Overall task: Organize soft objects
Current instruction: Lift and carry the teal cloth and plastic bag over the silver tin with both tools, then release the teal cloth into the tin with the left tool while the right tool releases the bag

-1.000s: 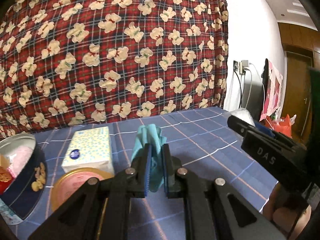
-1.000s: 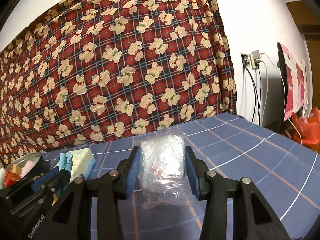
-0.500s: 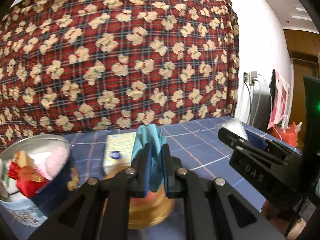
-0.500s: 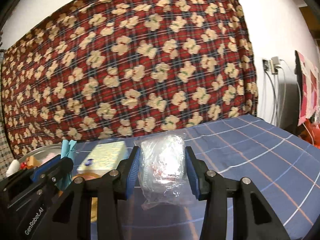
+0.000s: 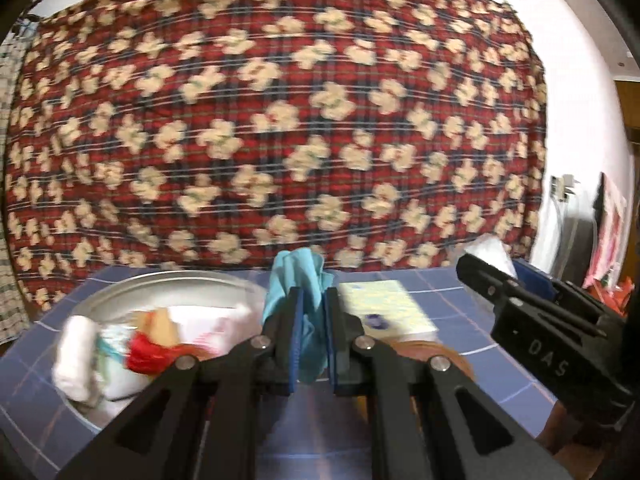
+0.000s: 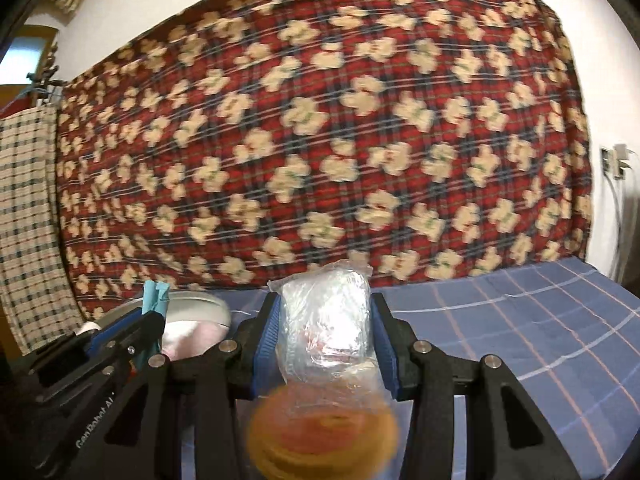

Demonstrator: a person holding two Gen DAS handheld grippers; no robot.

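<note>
**BOTH GRIPPERS LOADED, ABOVE TIN AREA**

Left gripper (image 5: 311, 340): closed tight on teal cloth (image 5: 301, 276); cloth bunched betw. blue pads, top sticking up past fingertips, lower end hanging below. Held over right edge of round metal tin (image 5: 132, 286).

Tin: sits on blue checked desk cover (image 5: 452, 288), left of centre in left wrist view. Holds white rolled item (image 5: 76, 356), red soft item (image 5: 150, 356), pale pink/white fabric (image 5: 204, 320). Contents blurred; exact type not readable.

Yellow tissue pack (image 5: 384, 308): flat on desk, just right of left gripper. Orange round lid (image 5: 416, 350): below/near pack, mostly hidden by gripper fingers.

Right gripper (image 6: 325, 344): closed on clear plastic bag (image 6: 326, 320), moderately wide gap, bag filling space betw. pads; reddish contents inside, not identifiable. Held above orange lid (image 6: 324, 436) (blurred). Also seen at right of left wrist view (image 5: 496, 276).

Backgrnd: red plaid teddy-bear blanket (image 6: 320, 140) hung behind desk; white wall (image 6: 616, 92) w/ socket at right.
</note>
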